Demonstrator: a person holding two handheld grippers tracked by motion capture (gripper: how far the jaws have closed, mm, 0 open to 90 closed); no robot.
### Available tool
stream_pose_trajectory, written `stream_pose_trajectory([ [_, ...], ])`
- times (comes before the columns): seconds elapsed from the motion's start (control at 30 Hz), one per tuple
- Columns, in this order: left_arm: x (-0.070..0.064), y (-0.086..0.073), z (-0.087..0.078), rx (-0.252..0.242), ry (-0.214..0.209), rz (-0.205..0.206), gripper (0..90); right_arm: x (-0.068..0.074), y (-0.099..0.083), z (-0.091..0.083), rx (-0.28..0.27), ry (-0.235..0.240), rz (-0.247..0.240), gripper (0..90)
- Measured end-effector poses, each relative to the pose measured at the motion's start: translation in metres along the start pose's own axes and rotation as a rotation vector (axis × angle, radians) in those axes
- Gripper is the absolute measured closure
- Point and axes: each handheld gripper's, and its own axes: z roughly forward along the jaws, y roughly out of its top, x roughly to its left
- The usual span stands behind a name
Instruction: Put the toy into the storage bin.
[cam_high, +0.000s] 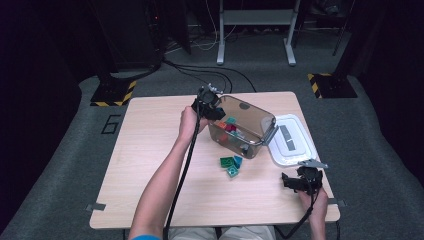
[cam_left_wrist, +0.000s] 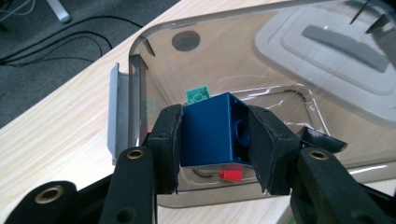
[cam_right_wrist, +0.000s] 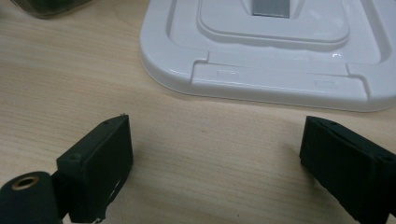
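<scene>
Pale wood table (cam_high: 150, 165) on grey carpet, dark stands behind: my left gripper (cam_left_wrist: 215, 140) pinches a dark blue block (cam_left_wrist: 210, 133), one black pad pressed flat on each of its side faces, held over the near rim of the clear plastic bin (cam_left_wrist: 140, 84). Just beyond my fingertips, inside the bin, a green block (cam_left_wrist: 198, 95) peeks over the blue one's top edge; below them, a small red piece (cam_left_wrist: 231, 175) lies on the bin floor. From the high view the bin (cam_high: 260, 125) holds further red and teal pieces, and a cluster of green and teal blocks (cam_high: 230, 165) sits loose on the table, between my two hands. My right gripper (cam_right_wrist: 215, 163) rests low above bare wood, jaws spread wide with nothing between them; the white lid (cam_right_wrist: 280, 56) lies flat just ahead of its tips, beside the bin.
</scene>
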Motion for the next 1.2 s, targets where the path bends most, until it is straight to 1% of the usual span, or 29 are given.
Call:
stream_pose_trajectory([
  [0.03, 0.0, 0.0, 0.0, 0.0, 0.0, 0.0, 56.7, 0.0, 0.0, 0.0, 0.0, 0.0, 0.0, 9.0],
  [0.23, 0.002, 0.002, 0.013, 0.019, 0.006, 0.0, 56.7, 0.0, 0.0, 0.0, 0.0, 0.0, 0.0, 9.0],
  [0.3, 0.002, 0.002, 0.017, 0.023, 0.007, -0.008, 56.6, 0.0, 0.0, 0.0, 0.0, 0.0, 0.0, 9.0],
  [0.37, 0.003, 0.002, 0.022, 0.041, 0.004, -0.01, 56.5, 0.0, 0.0, 0.0, 0.0, 0.0, 0.0, 9.0],
  [0.43, 0.004, 0.002, 0.024, 0.05, 0.002, -0.013, 56.2, 0.0, 0.0, 0.0, 0.0, 0.0, 0.0, 9.0],
  [0.47, 0.004, 0.002, 0.026, 0.062, -0.001, -0.019, 54.1, 0.0, 0.0, 0.0, 0.0, 0.0, 0.0, 9.0],
  [0.5, 0.004, 0.002, 0.027, 0.07, -0.005, -0.024, 47.8, 0.0, 0.0, 0.0, 0.0, 0.0, 0.0, 9.1],
  [0.53, 0.004, 0.001, 0.027, 0.078, -0.008, -0.027, 39.2, 0.0, 0.0, 0.0, 0.0, 0.0, 0.0, 9.1],
  [0.57, 0.004, 0.0, 0.027, 0.078, -0.016, -0.045, 36.2, 0.0, 0.0, 0.0, 0.0, 0.0, 0.0, 9.1],
  [0.63, 0.004, 0.0, 0.026, 0.078, -0.018, -0.048, 32.3, 0.0, 0.0, 0.0, 0.0, 0.0, 0.0, 9.2],
  [0.67, 0.004, -0.001, 0.024, 0.073, -0.014, -0.054, 32.3, 0.0, 0.0, 0.0, 0.0, -0.001, 0.001, 9.2],
  [0.7, 0.004, -0.001, 0.021, 0.066, -0.012, -0.057, 27.4, 0.0, 0.0, 0.0, 0.001, -0.001, 0.003, 9.2],
  [0.77, 0.002, -0.003, 0.015, 0.055, -0.004, -0.057, 23.2, 0.0, 0.0, 0.0, 0.0, -0.001, 0.002, 9.2],
  [0.83, -0.001, -0.008, 0.006, 0.035, -0.007, -0.055, 17.6, 0.0, 0.0, 0.0, 0.001, -0.001, 0.003, 9.2],
  [0.87, -0.002, -0.01, 0.003, 0.028, -0.004, -0.051, 16.8, 0.0, 0.0, 0.0, -0.001, -0.001, -0.001, 9.2],
  [0.9, -0.002, -0.01, 0.003, 0.028, -0.004, -0.051, 15.0, 0.0, 0.0, 0.0, -0.001, -0.001, -0.001, 9.2],
  [0.97, -0.004, -0.016, -0.005, 0.013, -0.01, -0.048, 14.9, 0.0, 0.0, 0.0, 0.0, -0.001, 0.001, 9.2],
  [1.03, -0.005, -0.022, -0.011, -0.002, -0.006, -0.047, 14.0, 0.0, 0.0, 0.0, 0.0, -0.001, -0.001, 9.2],
  [1.1, -0.006, -0.026, -0.016, -0.005, -0.01, -0.044, 13.0, 0.0, 0.0, 0.0, 0.0, -0.002, 0.002, 9.2],
  [1.2, -0.01, -0.034, -0.023, -0.021, -0.01, -0.041, 9.6, 0.0, 0.0, 0.0, 0.0, -0.002, 0.001, 9.2],
])
